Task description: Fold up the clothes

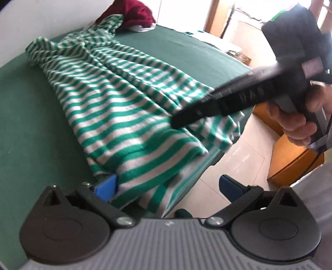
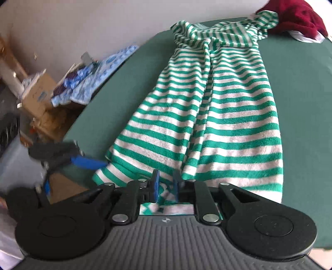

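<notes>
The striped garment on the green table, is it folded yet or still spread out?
Spread out, not folded: the striped garment lies lengthwise, rumpled, on the green table, its near hem over the edge.

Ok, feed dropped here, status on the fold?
Left gripper open at striped garment hem. Right gripper shut on hem. Maroon cloth at far end.

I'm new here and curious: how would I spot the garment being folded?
Find the green table. A long striped garment lies along it, hem toward the grippers. Its green and white stripes set it apart from the plain dark red clothing heaped beyond.
</notes>
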